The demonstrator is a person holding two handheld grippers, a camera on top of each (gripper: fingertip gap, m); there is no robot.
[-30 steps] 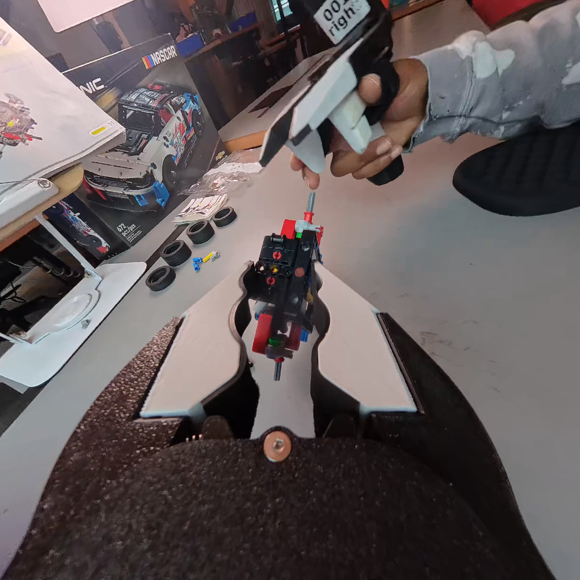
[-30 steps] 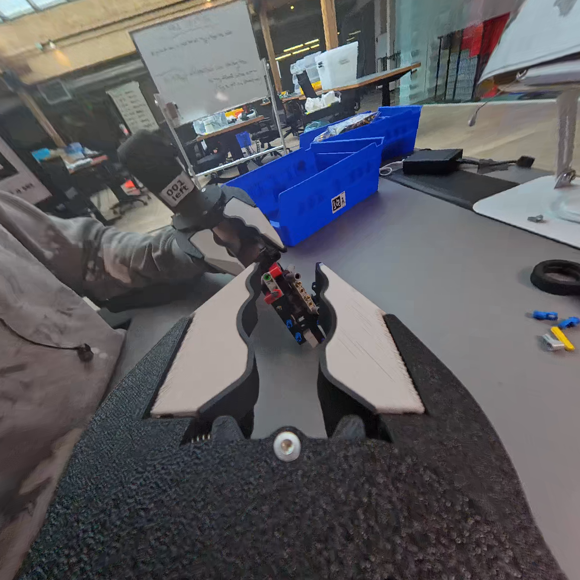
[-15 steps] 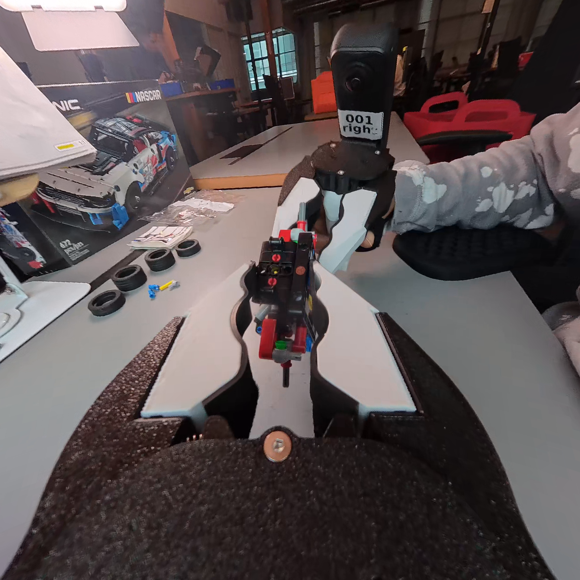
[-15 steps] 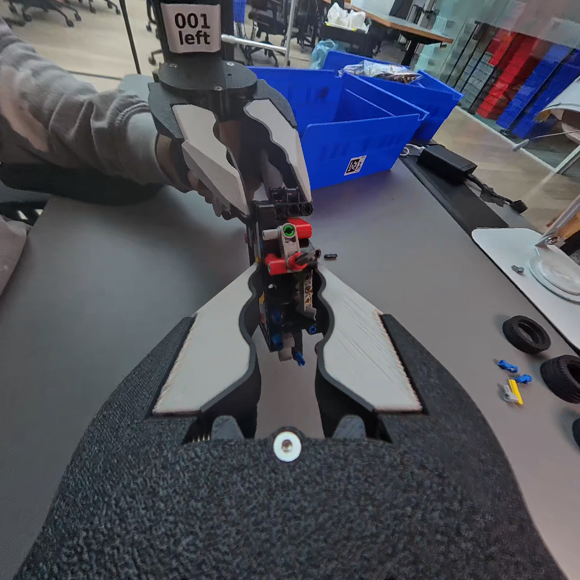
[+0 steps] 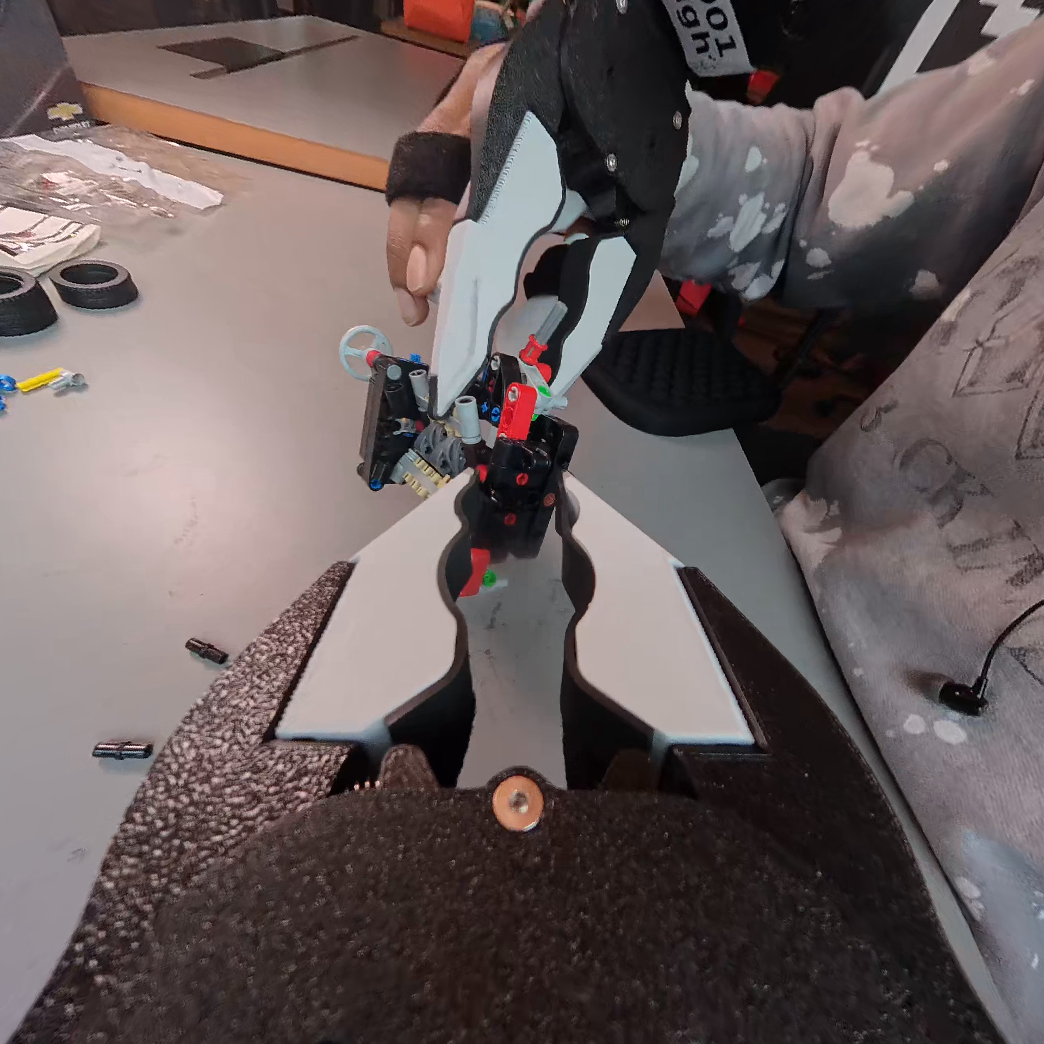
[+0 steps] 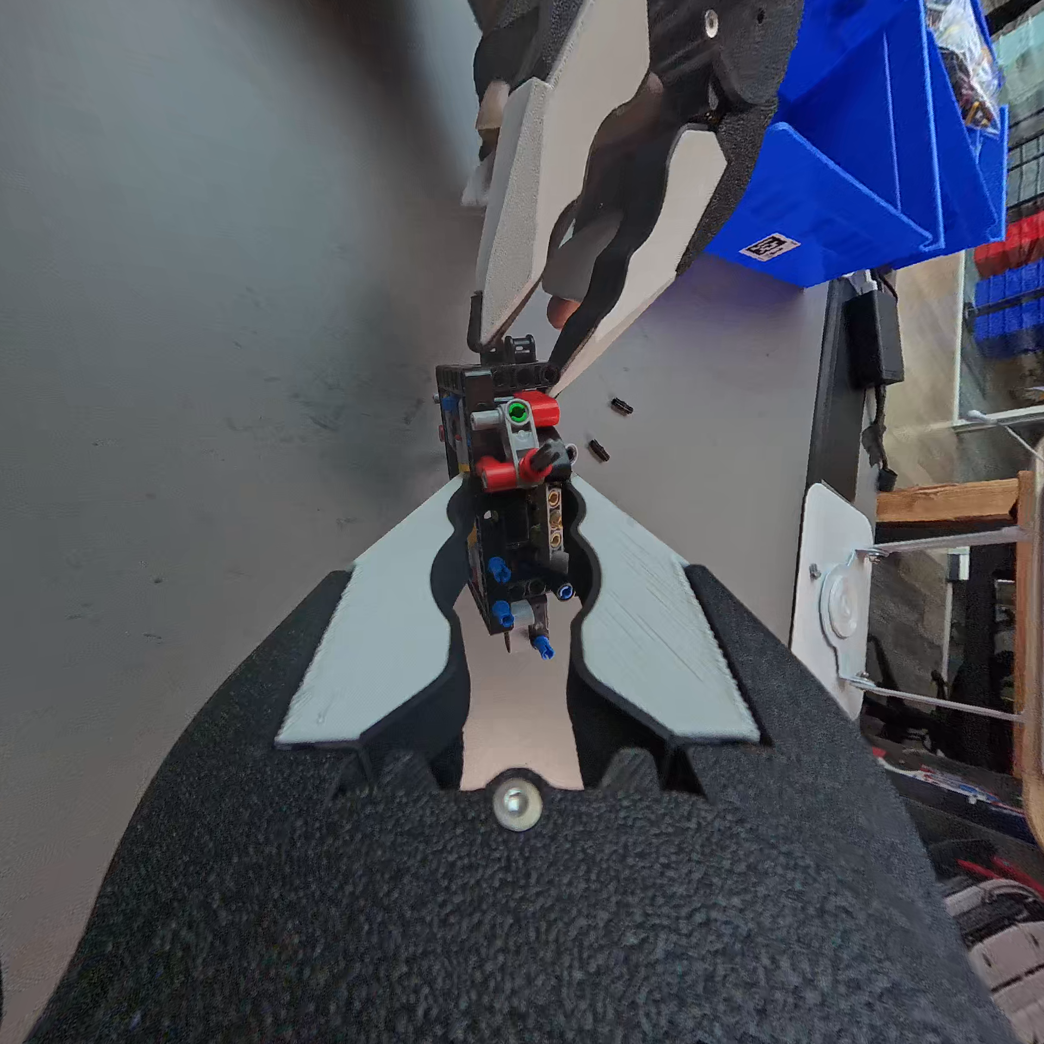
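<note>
A small brick-built assembly [image 5: 407, 418] of black beams with red, grey and blue pins and a grey steering wheel hangs just above the grey table [image 5: 198, 508]. My left gripper [image 5: 514, 480] is shut on its black near end. My right gripper [image 5: 503, 395] comes down from above and its fingers straddle the red and grey far end. In the right wrist view my right gripper [image 6: 517, 486] is shut on the assembly [image 6: 520, 429], and the left gripper [image 6: 520, 361] clamps its far black beam.
Two black tyres [image 5: 93, 279], small yellow and blue pieces [image 5: 39, 381] and a plastic bag [image 5: 85, 175] lie to the left. Loose black pins [image 5: 206, 649] lie nearby. Blue bins [image 6: 881, 141] and a white base plate [image 6: 830, 599] stand near the table's edge. A person's grey clothing [image 5: 932, 508] is close. Less than 4 cm separates the two grippers' tips.
The right gripper has come from in front to above the assembly and closed on its far end. Both grippers have rolled and tilted down towards the table, turning the assembly.
</note>
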